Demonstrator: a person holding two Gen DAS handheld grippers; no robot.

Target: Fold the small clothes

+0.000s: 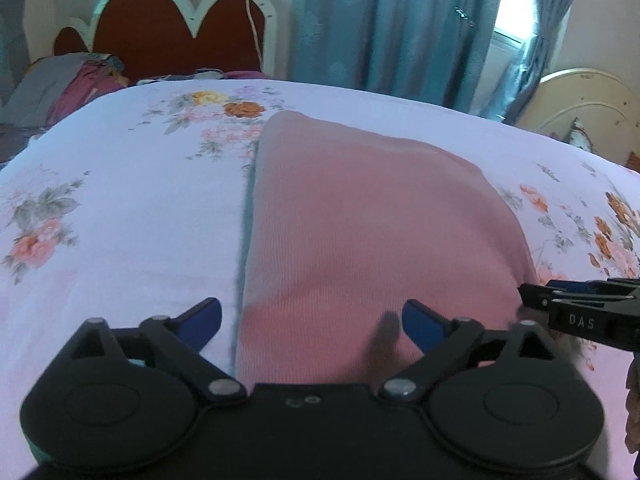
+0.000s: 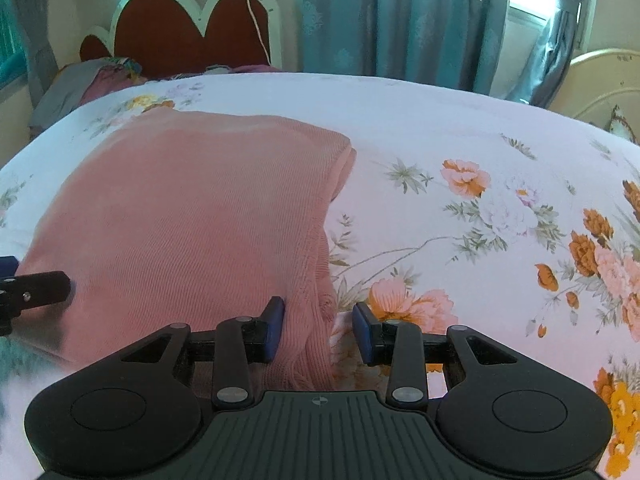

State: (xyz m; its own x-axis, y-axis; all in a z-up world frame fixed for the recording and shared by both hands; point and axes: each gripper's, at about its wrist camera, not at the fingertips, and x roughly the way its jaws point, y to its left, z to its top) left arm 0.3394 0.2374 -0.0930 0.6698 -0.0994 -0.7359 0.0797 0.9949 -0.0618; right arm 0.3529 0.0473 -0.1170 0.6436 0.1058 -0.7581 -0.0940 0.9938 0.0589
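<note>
Pink ribbed garment [image 1: 360,216] lies folded flat on the floral bedsheet [image 1: 112,208], well short of the red scalloped headboard [image 1: 168,28], which stands at the far end of the bed. Your left gripper [image 1: 312,322] is spread wide over the garment's near edge: one blue fingertip [image 1: 208,316] sits over bare sheet just off the garment's left fold, the other over the pink cloth, nothing pinched. Teal strip runs along that left fold line.

Your right gripper [image 2: 318,330] sits at the garment's near right corner, on the side away from the headboard. Jaws part-way apart; the layered right edge of the garment [image 2: 192,216] runs between the blue pads [image 2: 274,328]. Left pad looks to be against the cloth, right pad over sheet with a gap, so it isn't clamping it. From the left wrist view, the right tool's tip comes in beside the garment's right edge.

Blue curtains [image 2: 400,20] hang to the right of the headboard. Pile of bedding [image 1: 72,80] lies just below the headboard's left side.
</note>
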